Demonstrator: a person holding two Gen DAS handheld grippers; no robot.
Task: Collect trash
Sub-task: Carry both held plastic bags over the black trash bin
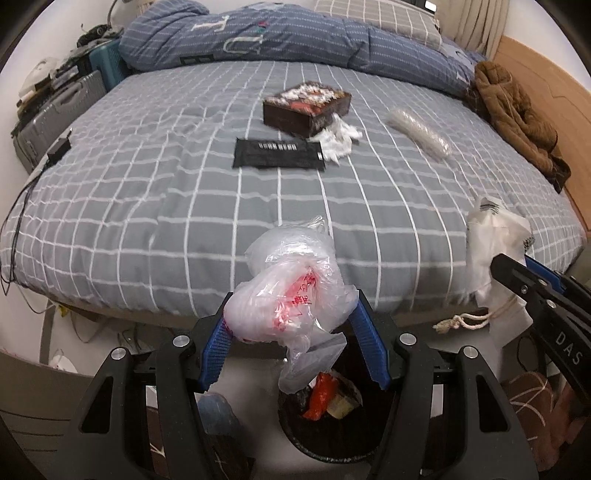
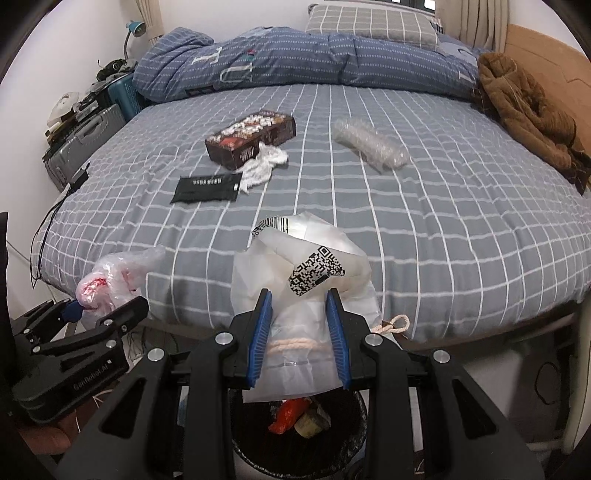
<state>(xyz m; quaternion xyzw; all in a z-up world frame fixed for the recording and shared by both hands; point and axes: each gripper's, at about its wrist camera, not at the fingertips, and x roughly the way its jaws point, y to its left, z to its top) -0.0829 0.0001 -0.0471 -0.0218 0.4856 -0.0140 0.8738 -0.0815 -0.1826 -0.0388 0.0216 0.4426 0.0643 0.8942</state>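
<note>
Both tongs point steeply downward, side by side, at the foot of the bed. The left tongs (image 1: 291, 328) are clenched on a crumpled clear plastic bag (image 1: 291, 295) with red print, its thin film bulging out between the ribbed blue pads. A loose flap of the bag hangs down over the black round trash bin (image 1: 325, 448) directly below. The right tongs (image 2: 299, 339) grip a translucent white pouch (image 2: 303, 280), soft and creased, printed with a black QR code and a barcode. A twisted cream drawstring cord (image 2: 393, 325) trails from the pouch's side. The pouch's lower edge hangs over the same bin, seen in the right wrist view (image 2: 354, 439), which already holds a red wrapper (image 2: 288, 415) and a yellowish scrap.

Beyond the tongs stretches the bed (image 1: 147, 206), covered in a grey sheet with a white grid. Further up the sheet lies a flat black packet (image 1: 279, 152), rectangular and matte. Touching its right corner is a crumpled white tissue (image 1: 338, 142), which also lies against a dark brown cardboard box (image 1: 306, 107). To the right, apart from these, sits a roll of clear bubble wrap (image 1: 419, 133). At the far end lie a rumpled blue quilt (image 1: 295, 40) and a checked pillow (image 2: 369, 24). A brown fleecy garment (image 1: 517, 114) is heaped by the wooden board at the right edge.
</note>
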